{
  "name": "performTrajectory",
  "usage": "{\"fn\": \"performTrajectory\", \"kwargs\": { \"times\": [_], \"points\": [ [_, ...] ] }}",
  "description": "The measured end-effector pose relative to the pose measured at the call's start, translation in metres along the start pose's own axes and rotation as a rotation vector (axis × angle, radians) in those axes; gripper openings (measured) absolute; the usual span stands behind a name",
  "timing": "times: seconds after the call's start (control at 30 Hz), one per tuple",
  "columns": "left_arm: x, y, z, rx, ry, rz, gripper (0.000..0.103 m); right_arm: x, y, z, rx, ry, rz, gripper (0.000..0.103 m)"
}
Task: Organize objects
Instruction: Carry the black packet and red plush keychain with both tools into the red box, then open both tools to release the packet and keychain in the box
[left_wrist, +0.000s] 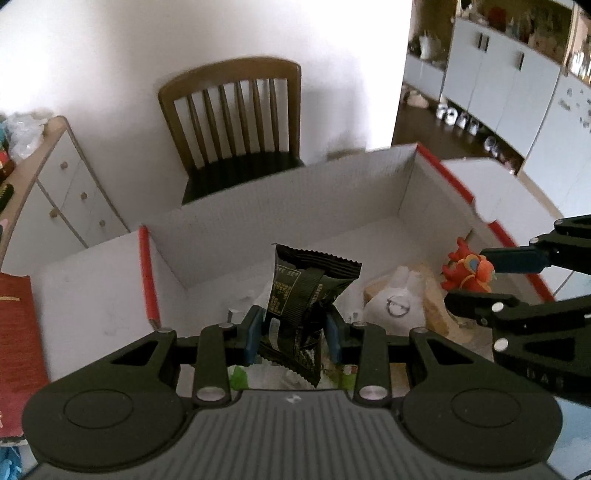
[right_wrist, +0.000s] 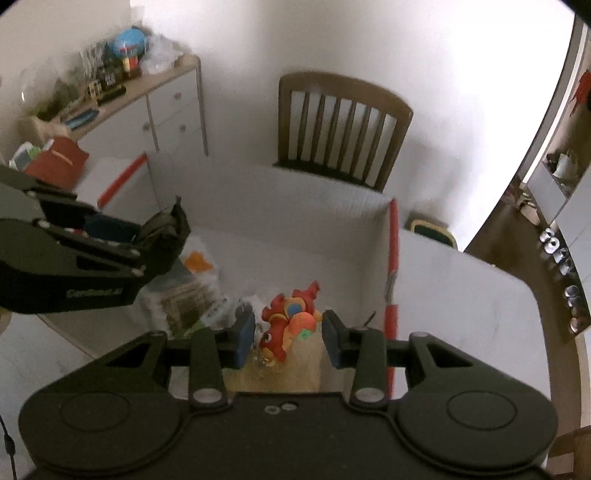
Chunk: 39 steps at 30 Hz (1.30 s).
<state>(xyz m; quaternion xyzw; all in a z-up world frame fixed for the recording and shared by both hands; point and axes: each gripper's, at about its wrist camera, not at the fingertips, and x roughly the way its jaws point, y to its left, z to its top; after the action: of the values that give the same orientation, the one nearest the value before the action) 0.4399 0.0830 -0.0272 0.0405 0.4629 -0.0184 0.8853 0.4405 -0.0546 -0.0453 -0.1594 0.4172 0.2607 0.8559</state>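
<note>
Lettering on black snack packet (left_wrist: 308, 308) unreadable; left gripper (left_wrist: 293, 334) grips it.

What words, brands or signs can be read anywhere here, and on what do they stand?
"GenRobot.AI" (soft, best reading): white lettering on the side of the left claw.
"D A S" (faint, partly seen): embossed on the right claw.
Black snack packet in the left claw: pale printing, too small to read.
White pouch in the box: a ring emblem, no legible words.
Red bag: gold line of print, blurred.
</note>
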Motion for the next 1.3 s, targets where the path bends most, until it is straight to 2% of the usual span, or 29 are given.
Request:
{"fn": "performTrajectory", "kwargs": {
  "times": [0.13,0.4,0.67,0.77,0.87,0.93,1.0,1.3],
  "points": [
    [0.016,0.002,0.0,0.013,0.032,0.011,0.034,0.01,0.003,-0.003,-0.014,0.03,0.003,0.039],
    [0.026,-0.002,-0.002,0.031,0.046,-0.002,0.035,0.025,0.0,-0.006,0.006,0.061,0.015,0.039],
    [0.034,-0.002,-0.002,0.038,0.052,-0.008,0.035,0.033,-0.004,-0.01,0.012,0.059,0.025,0.042],
    [0.036,-0.003,-0.003,0.032,0.056,-0.019,0.044,0.031,-0.005,-0.01,0.018,0.048,0.042,0.048],
    [0.035,-0.006,-0.004,0.028,0.048,-0.036,0.057,0.025,-0.005,-0.01,0.019,0.025,0.051,0.061],
    [0.034,-0.007,-0.006,0.025,0.04,-0.037,0.062,0.02,-0.004,-0.009,0.007,0.012,0.047,0.061],
    [0.032,-0.007,-0.007,0.018,0.038,-0.047,0.065,0.017,-0.005,-0.009,-0.002,0.008,0.047,0.061],
    [0.012,-0.009,-0.009,0.002,0.008,-0.058,0.065,-0.005,-0.004,-0.009,-0.014,-0.023,0.056,0.062]
  ]
}}
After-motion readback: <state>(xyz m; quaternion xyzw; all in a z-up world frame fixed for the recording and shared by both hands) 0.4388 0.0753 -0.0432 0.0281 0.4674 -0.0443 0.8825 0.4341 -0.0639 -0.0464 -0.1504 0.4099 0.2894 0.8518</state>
